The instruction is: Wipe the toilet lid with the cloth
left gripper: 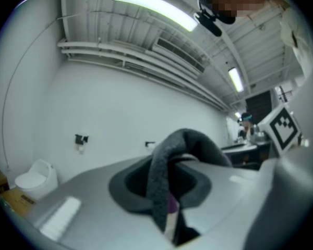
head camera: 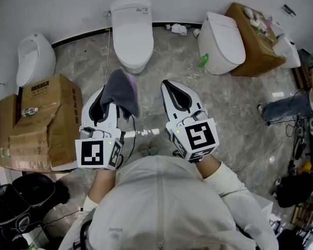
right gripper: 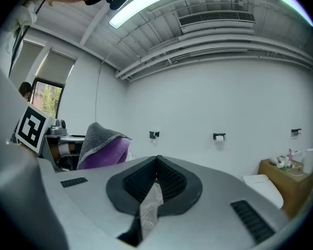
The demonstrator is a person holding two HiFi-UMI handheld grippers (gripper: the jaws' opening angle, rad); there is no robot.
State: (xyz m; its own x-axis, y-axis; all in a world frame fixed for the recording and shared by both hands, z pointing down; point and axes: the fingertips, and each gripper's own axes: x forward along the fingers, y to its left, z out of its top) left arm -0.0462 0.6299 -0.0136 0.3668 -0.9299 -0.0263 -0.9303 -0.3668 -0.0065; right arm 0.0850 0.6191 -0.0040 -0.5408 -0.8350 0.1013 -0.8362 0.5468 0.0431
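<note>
Cloth (head camera: pixel 121 90) was clamped in left gripper (head camera: pixel 101 104), short of toilet lid (head camera: pixel 133 38) | right gripper (head camera: pixel 173 88) was closed, empty, also short of lid.

Floor (head camera: pixel 240 103): grey marbled tiles, below both grippers
Middle toilet (head camera: pixel 131 33): ahead of the left gripper (head camera: pixel 105 99), lid down
Right toilet (head camera: pixel 221 45): ahead and right of the right gripper (head camera: pixel 169 87)
Green bottle (head camera: pixel 203 61): at the Right toilet's foot
Cardboard box (head camera: pixel 39 121): just left of the left gripper
</note>
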